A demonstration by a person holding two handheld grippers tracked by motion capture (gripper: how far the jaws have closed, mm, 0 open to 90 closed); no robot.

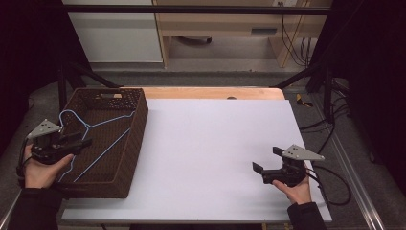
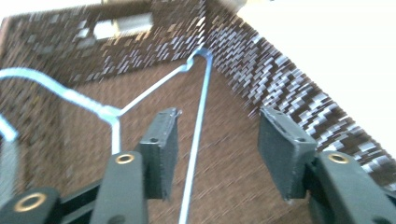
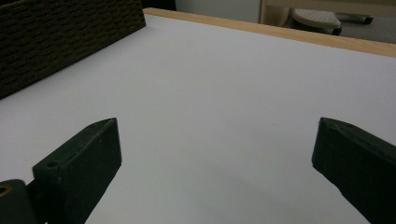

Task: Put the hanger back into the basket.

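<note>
Basket [image 1: 136,124]: dark brown woven, rectangular, sits on the table at about 9 o'clock in the high view; handle slot in its far wall.
Hanger [image 1: 103,139]: thin light-blue wire, lying inside the basket; hook end toward 10 o'clock, long bar running down toward 7 o'clock.
Left gripper [image 1: 85,142]: held over the near-left rim of the basket, pointing toward 3 o'clock across it.
Left jaws: parted to a middling gap. In the left gripper view the hanger's [image 2: 198,135] bar runs between the two pads, close to the left one; neither pad presses on it.
Right gripper [image 1: 266,159]: at about 4 o'clock on the table, well apart from the basket, pointing toward 9 o'clock.
Right jaws: spread wide, bare table [image 3: 224,102] between them.
Table [image 1: 215,143]: white board on a wooden top; wood edge visible at 12 o'clock.
Hands: left hand [image 1: 40,170] at 8 o'clock, right hand [image 1: 299,189] at 5 o'clock, both in dark sleeves.
Blur: left gripper view smeared, basket weave streaked.
</note>
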